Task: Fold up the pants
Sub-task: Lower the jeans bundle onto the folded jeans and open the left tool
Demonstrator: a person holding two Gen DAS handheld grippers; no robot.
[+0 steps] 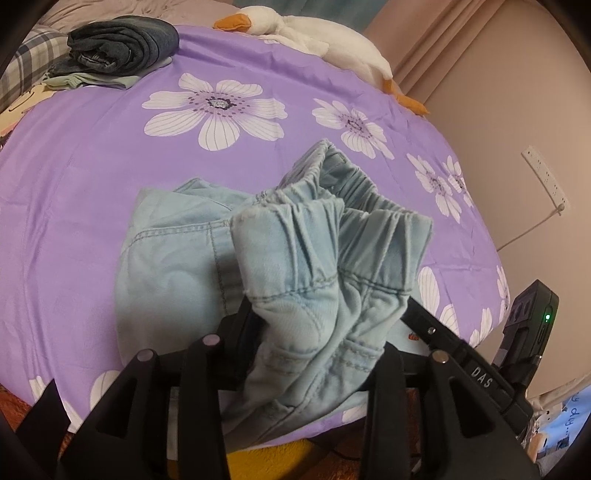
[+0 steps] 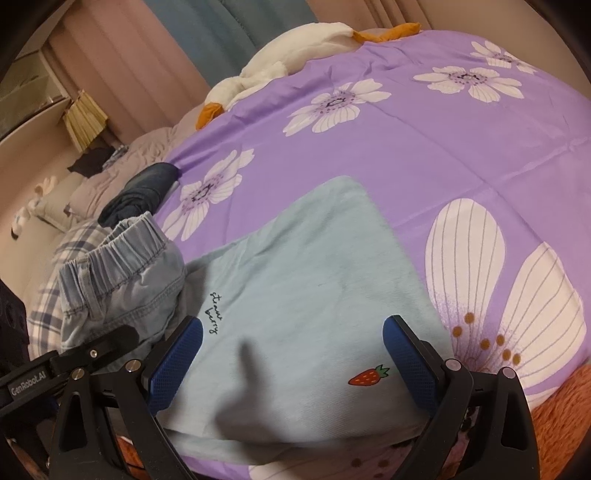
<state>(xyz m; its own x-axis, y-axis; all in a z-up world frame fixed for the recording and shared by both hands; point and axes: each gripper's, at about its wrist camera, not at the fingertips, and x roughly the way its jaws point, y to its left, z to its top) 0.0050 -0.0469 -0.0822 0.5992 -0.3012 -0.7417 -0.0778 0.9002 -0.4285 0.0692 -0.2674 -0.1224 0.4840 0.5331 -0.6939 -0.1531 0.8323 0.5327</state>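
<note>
My left claw point(image 1: 321, 332) pinches the bunched waistband of the light blue pants point(image 1: 207, 258), lifted at 6 o'clock over the purple bed point(image 1: 110, 147). My right claw point(image 2: 291, 354) is spread wide above the flat pant leg, holding nothing.

Both wrist views near, downward; bed point(image 1: 92, 206) shared

We see a purple bedspread point(image 1: 110, 192) printed with white flowers. A white plush goose point(image 1: 295, 27) with an orange beak lies along its far edge, by the curtains point(image 2: 155, 59). A stack of dark folded clothes point(image 1: 122, 46) sits at one corner, just beside a plaid pillow point(image 1: 26, 62). A wall socket point(image 1: 545, 179) with a white cable shows on the beige wall.
</note>
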